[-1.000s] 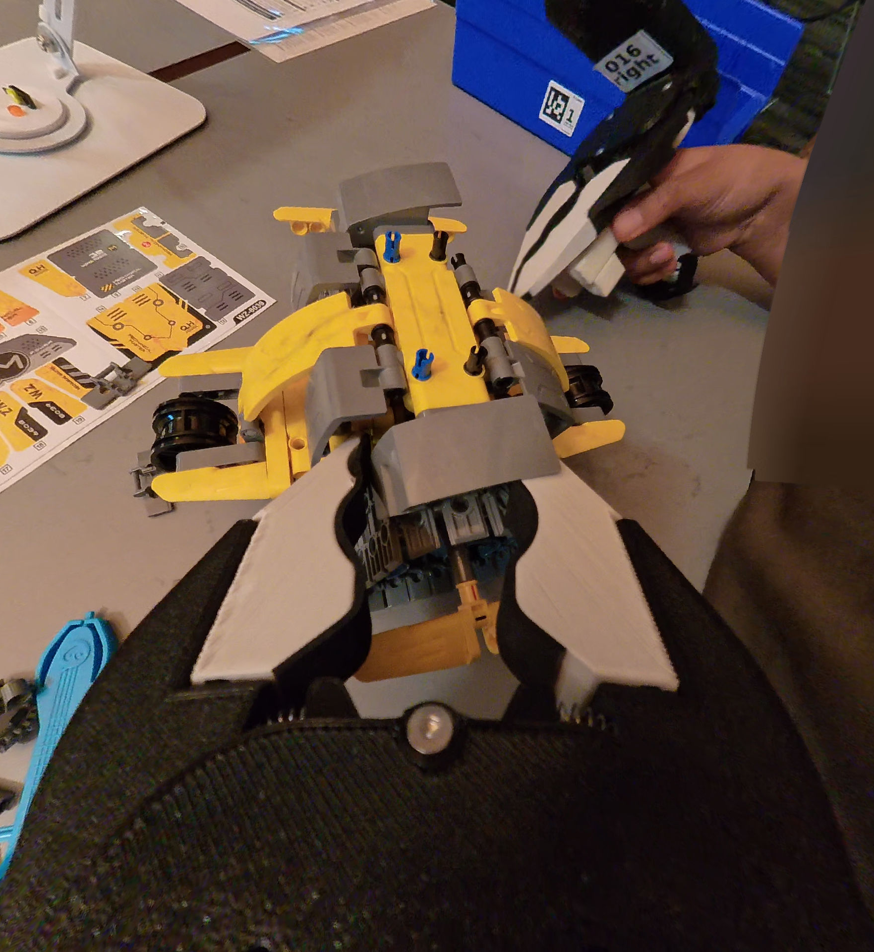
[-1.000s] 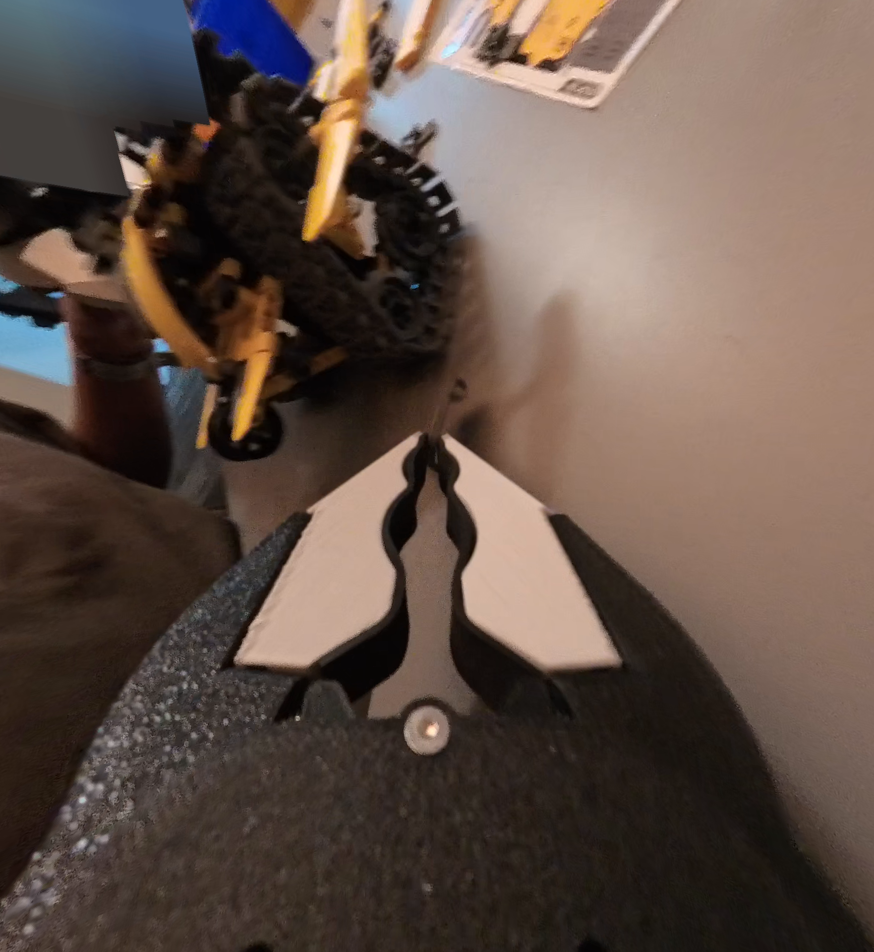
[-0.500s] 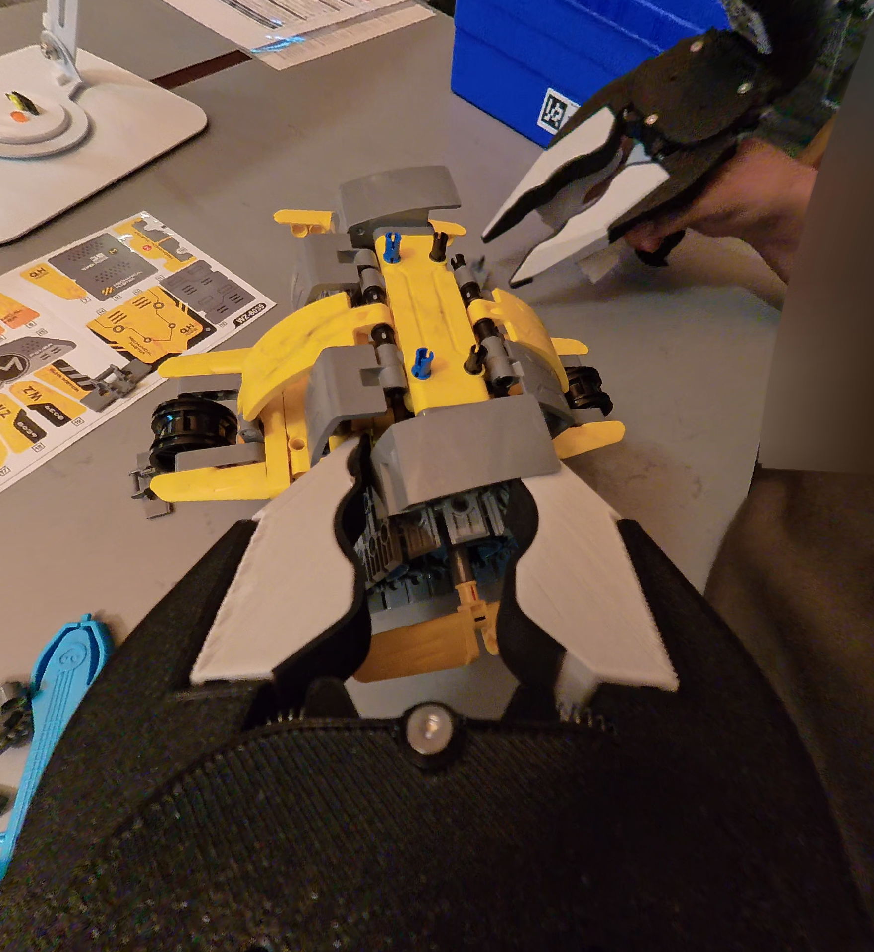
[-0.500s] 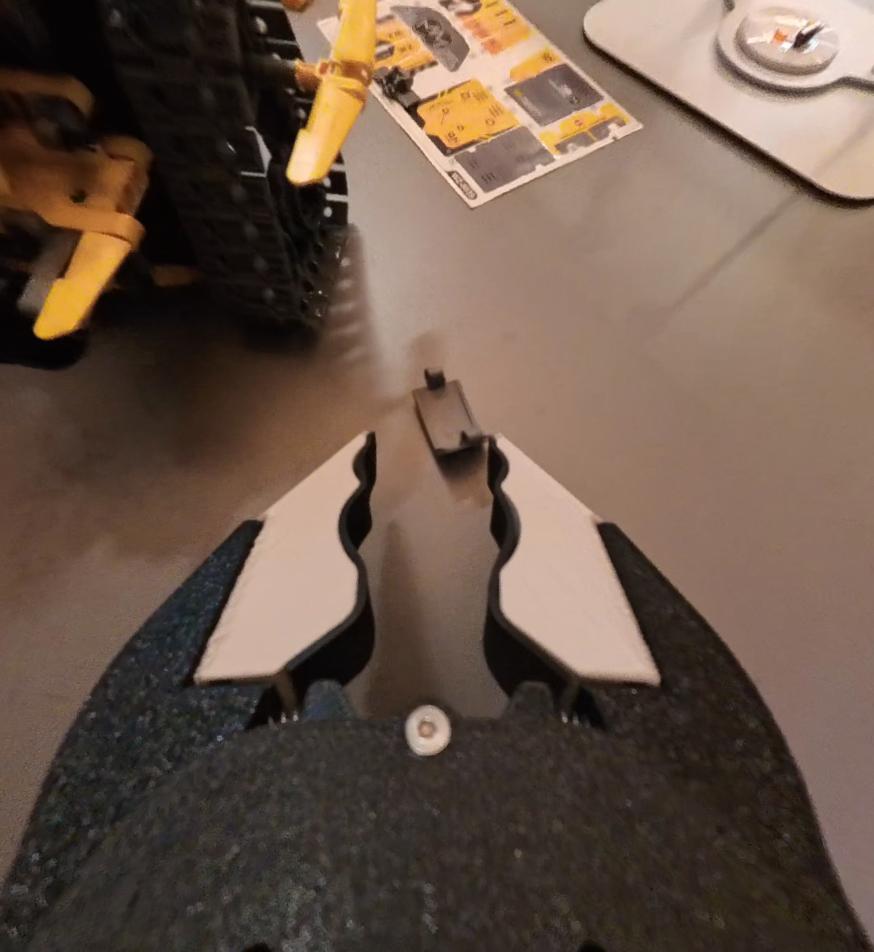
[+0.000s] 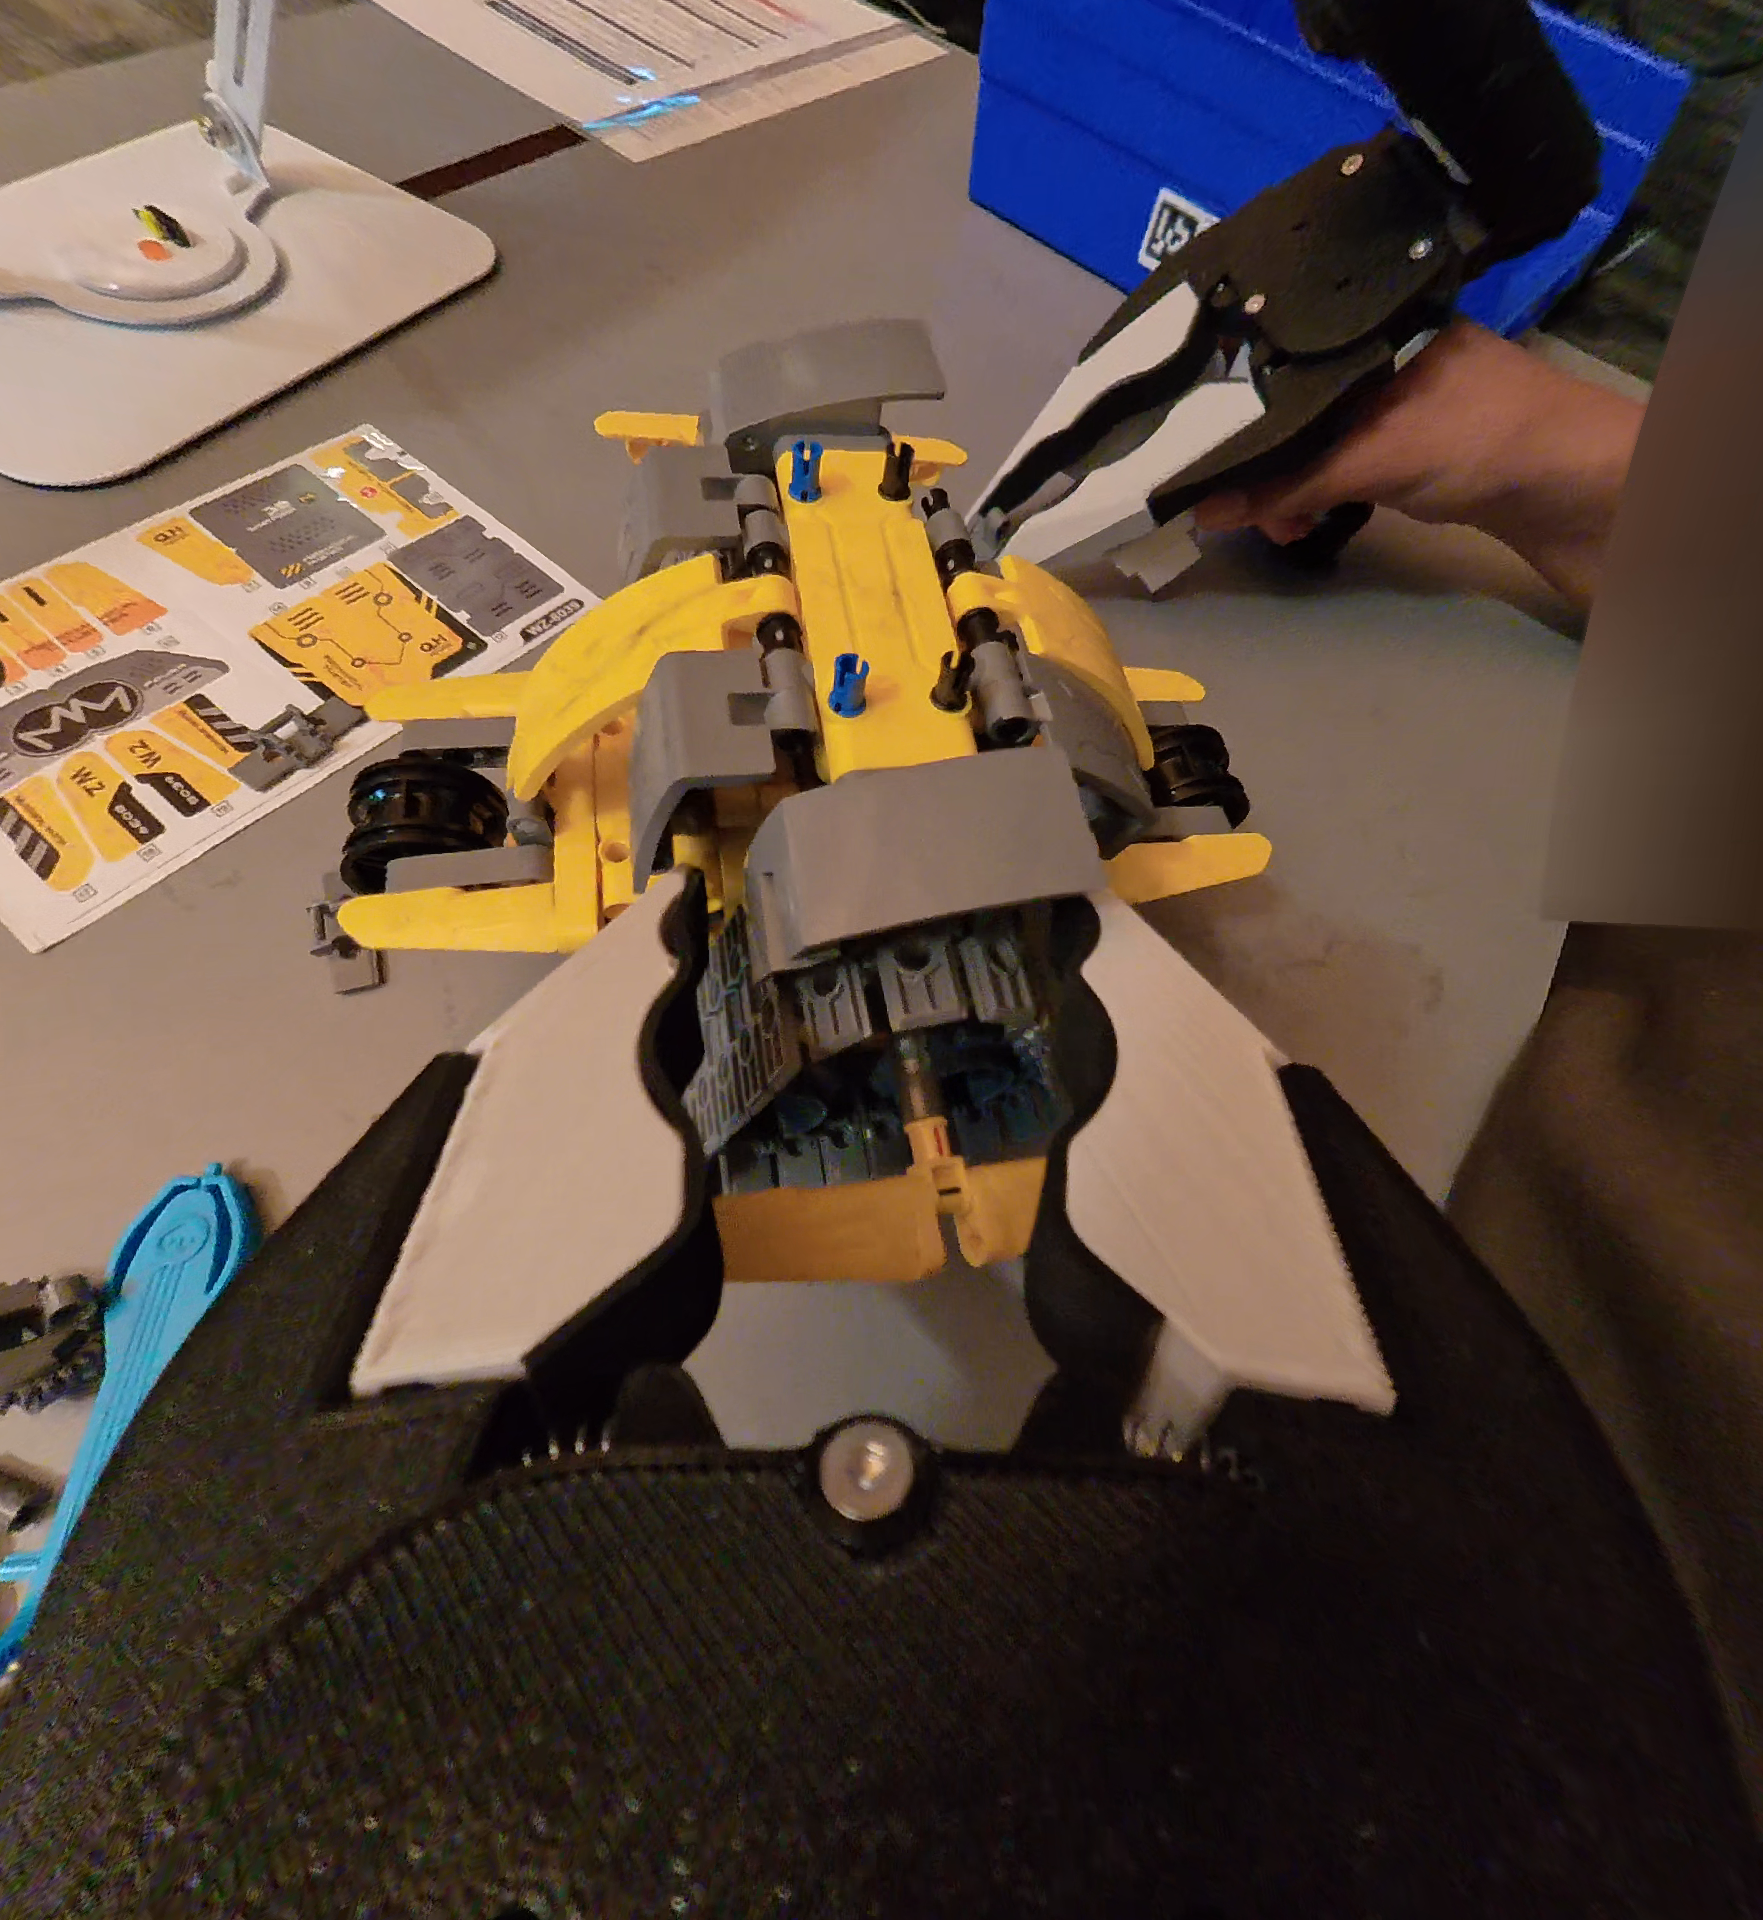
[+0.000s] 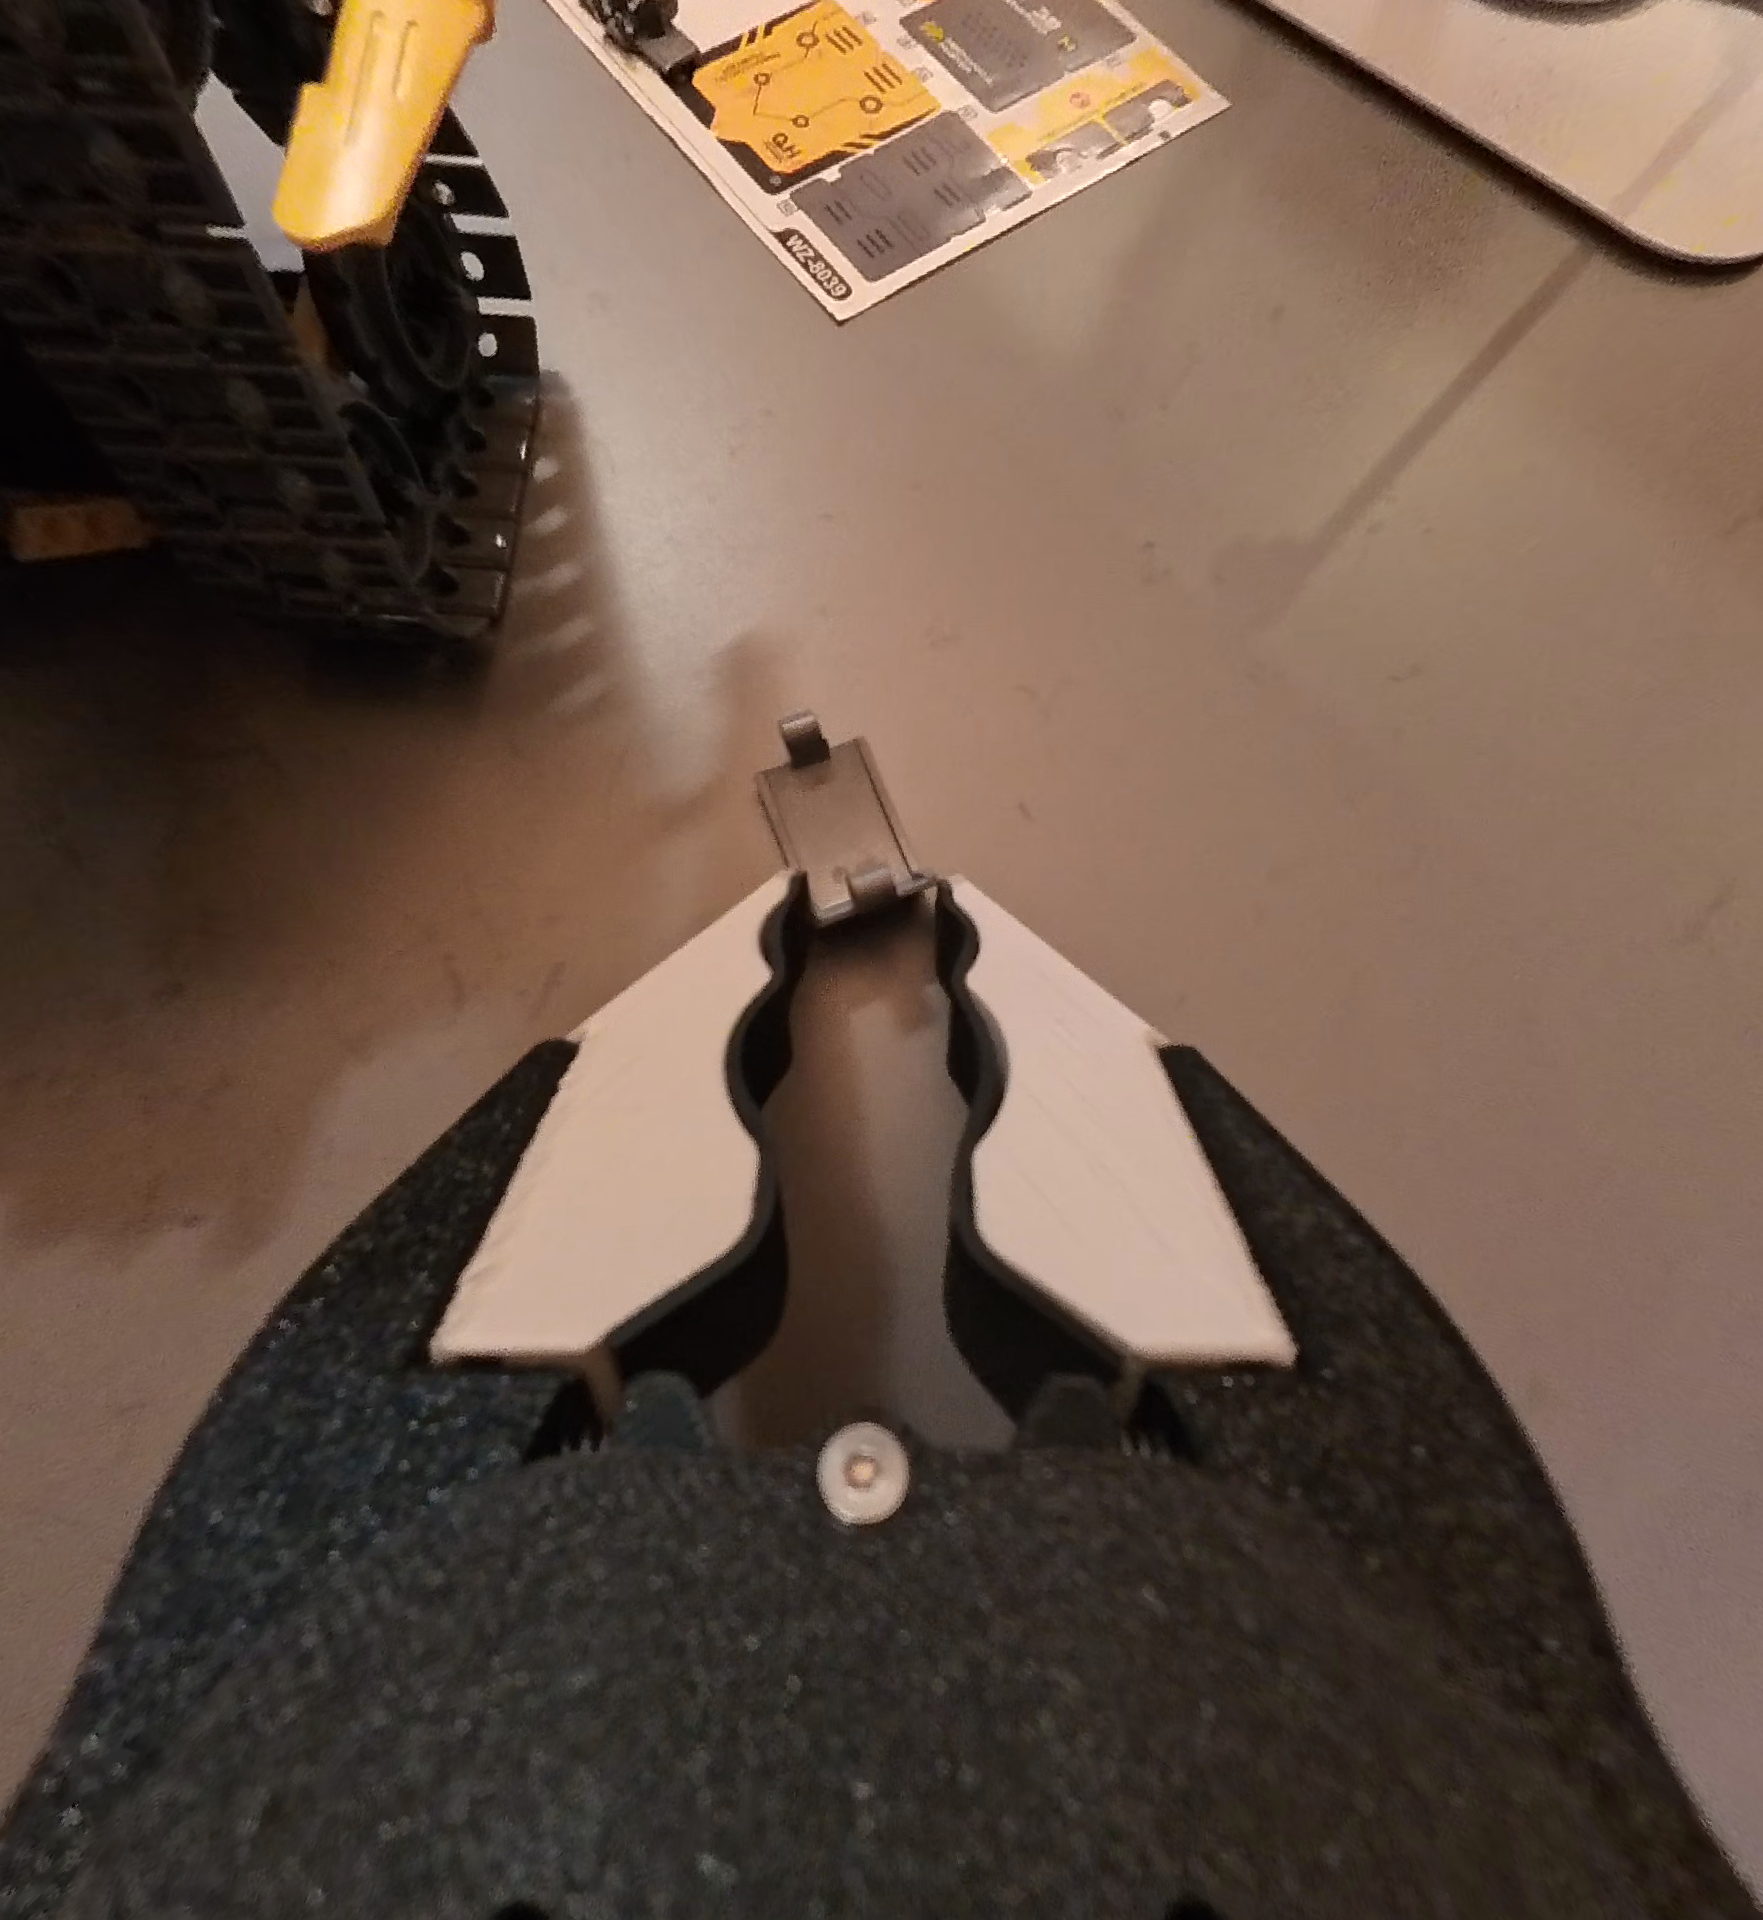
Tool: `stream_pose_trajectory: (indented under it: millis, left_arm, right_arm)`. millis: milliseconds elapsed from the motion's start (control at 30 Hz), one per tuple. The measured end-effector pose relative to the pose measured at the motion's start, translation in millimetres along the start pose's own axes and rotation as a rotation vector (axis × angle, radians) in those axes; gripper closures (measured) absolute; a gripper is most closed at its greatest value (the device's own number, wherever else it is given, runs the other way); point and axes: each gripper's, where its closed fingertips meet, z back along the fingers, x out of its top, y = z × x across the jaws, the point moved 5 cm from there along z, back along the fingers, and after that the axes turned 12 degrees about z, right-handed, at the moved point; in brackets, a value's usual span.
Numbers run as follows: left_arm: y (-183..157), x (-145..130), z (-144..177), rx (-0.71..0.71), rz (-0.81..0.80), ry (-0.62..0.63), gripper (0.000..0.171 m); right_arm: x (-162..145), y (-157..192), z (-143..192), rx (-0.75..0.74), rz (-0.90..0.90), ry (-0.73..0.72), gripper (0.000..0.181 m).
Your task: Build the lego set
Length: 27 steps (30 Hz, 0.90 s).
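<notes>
Left gripper (image 5: 887,1039): its two white fingers stand on both sides of the rear end of the yellow, grey and black brick-built toy vehicle (image 5: 856,686), pressed against its dark grey block – the jaws are clamped on the model.
Toy vehicle: it rests on the grey table (image 5: 1272,997), between the jaws at its near end, its nose pointing away from the camera.
Right gripper (image 6: 861,894): its fingertips are closed in on the near end of a small flat dark grey plastic piece (image 6: 835,821); the piece lies on the table and sticks out forward past the tips. The jaws are nearly together and seem to pinch it.
Right gripper, seen from the left wrist view (image 5: 1002,520): its tips are low at the table, just beside the front right side of the vehicle, and a hand (image 5: 1459,457) holds it.
Surroundings: a printed sticker sheet (image 5: 181,675) lies left of the vehicle, a white flat stand base (image 5: 129,343) behind it, a blue plastic bin (image 5: 1116,135) far right, a light blue plastic tool (image 5: 129,1382) and a dark gear (image 5: 4,1340) near left.
Change: half a second ago the right jaws were wide apart with the grey piece just ahead of them – now they have narrowed around its near end. The left gripper keeps the same grip on the vehicle.
</notes>
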Motion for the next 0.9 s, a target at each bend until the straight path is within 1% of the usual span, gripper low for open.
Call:
stream_pose_trajectory:
  millis: [133, 300, 433, 533, 600, 667, 700, 733, 800, 900]
  left_arm:
    - [-2, 0, 7, 0.021, 0.012, -0.03, 0.101]
    - [-4, -1, 14, 0.054, 0.021, -0.056, 0.1]
    - [-7, 2, 19, 0.079, 0.021, -0.076, 0.099]
    - [-5, 7, 23, 0.121, -0.009, -0.062, 0.099]
    - [5, 11, 30, 0.212, -0.057, -0.021, 0.097]
    - [16, 19, 41, 0.331, -0.121, 0.002, 0.083]
    - [22, 23, 49, 0.402, -0.155, 0.003, 0.083]
    - [27, 26, 57, 0.476, -0.192, 0.006, 0.078]
    - [38, 28, 71, 0.621, -0.255, 0.015, 0.083]
    - [47, 26, 87, 0.797, -0.345, 0.05, 0.083]
  right_arm:
    - [1, 3, 4, -0.007, -0.006, -0.027, 0.159]
    - [-3, 5, 7, -0.09, 0.086, 0.025, 0.159]
    - [-3, 9, 9, -0.129, 0.138, 0.044, 0.159]
    - [-4, 11, 12, -0.147, 0.157, 0.044, 0.159]
    - [-6, 13, 14, -0.153, 0.161, 0.036, 0.159]
    - [-8, 15, 15, -0.149, 0.154, 0.022, 0.159]
    - [-8, 16, 15, -0.146, 0.149, 0.016, 0.159]
    - [-9, 16, 16, -0.145, 0.146, 0.015, 0.159]
    - [-9, 18, 17, -0.146, 0.144, 0.015, 0.159]
    - [-9, 21, 17, -0.147, 0.145, 0.02, 0.159]
